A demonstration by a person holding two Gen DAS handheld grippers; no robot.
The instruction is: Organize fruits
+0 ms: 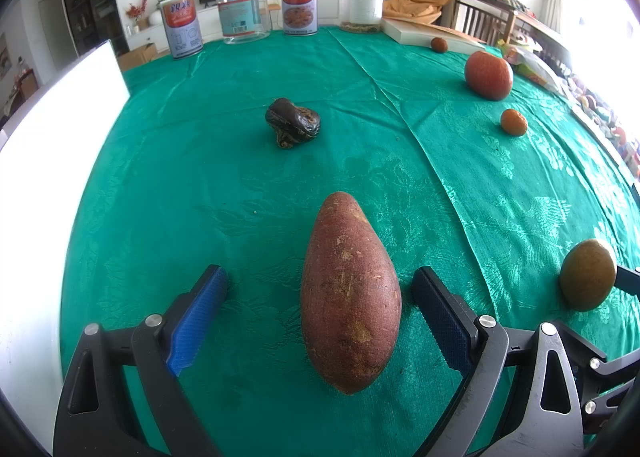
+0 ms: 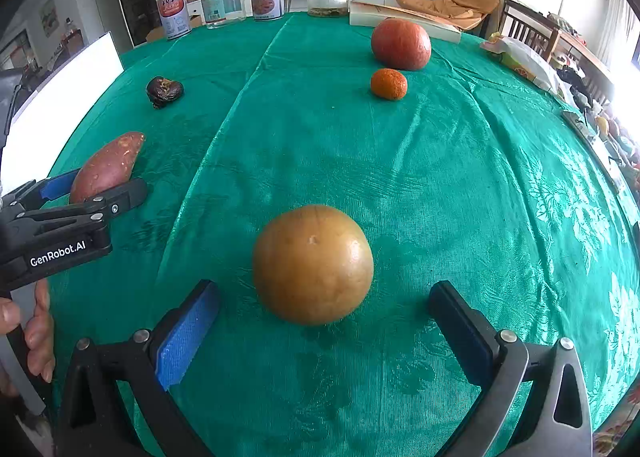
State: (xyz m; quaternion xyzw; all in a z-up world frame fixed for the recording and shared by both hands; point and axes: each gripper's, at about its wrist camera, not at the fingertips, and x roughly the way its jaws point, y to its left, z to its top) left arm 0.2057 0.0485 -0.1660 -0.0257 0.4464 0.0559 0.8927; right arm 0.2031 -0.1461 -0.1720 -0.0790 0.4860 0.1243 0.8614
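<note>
Plainly, "GenRobot.AI" marks the left claw [image 2: 100,185].

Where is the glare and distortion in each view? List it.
Left wrist view: a white panel at the left edge and the window at the right are blown out; the fisheye bows the green tablecloth. Right wrist view: window glare upper right, soft highlights on the yellow-brown round fruit, dark vignetted corners.

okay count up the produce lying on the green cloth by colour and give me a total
Orange: 3, a large fruit, a small one, a tiny far one
Reddish-brown: 1, sweet potato
Yellow-brown: 1, round fruit
Dark brown: 1, shrivelled item
Total: 6
</note>
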